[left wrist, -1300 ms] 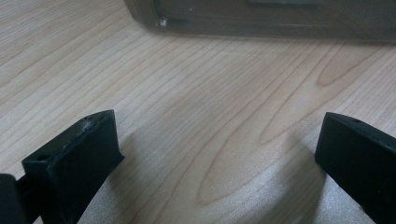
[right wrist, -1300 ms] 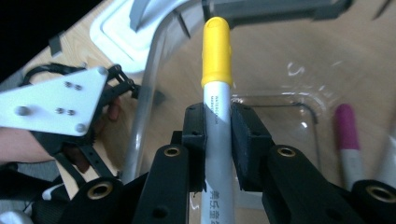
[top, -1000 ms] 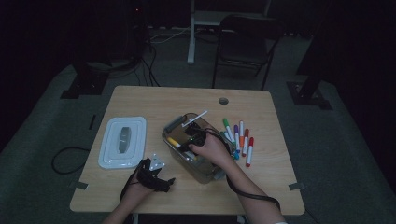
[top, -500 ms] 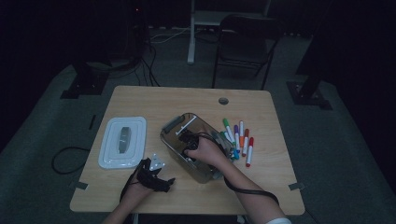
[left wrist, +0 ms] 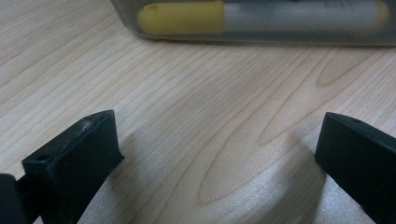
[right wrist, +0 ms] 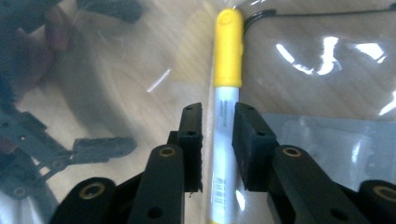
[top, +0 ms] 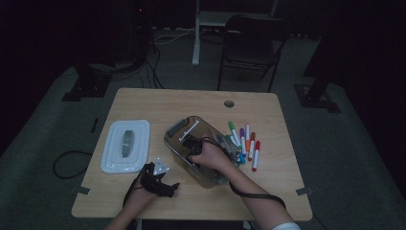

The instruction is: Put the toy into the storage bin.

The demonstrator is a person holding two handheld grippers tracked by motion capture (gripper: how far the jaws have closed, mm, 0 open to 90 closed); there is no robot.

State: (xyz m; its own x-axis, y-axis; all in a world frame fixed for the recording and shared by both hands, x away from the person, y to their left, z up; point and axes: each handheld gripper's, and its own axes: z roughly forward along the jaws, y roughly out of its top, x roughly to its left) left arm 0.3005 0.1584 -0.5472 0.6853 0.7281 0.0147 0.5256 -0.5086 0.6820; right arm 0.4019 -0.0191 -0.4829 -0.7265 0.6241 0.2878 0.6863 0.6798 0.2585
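A white marker with a yellow cap is pinched by the right gripper inside the clear plastic box. The left gripper is held wide apart, empty, near the worktop's front edge.

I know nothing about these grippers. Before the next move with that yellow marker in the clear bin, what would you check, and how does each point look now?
1. Yellow marker sits between the right gripper's jaws: ok.
2. Jaws fully clamped on it: cannot tell; they flank the barrel closely.
3. Marker is inside the bin, low near its floor: ok.
4. Left gripper is open, holds nothing and sits on the table outside the bin: ok.
5. Lid lies off the bin, to its left: ok.
6. Other markers lie on the table right of the bin, still to go in: not ok, if the aim is to fill it.
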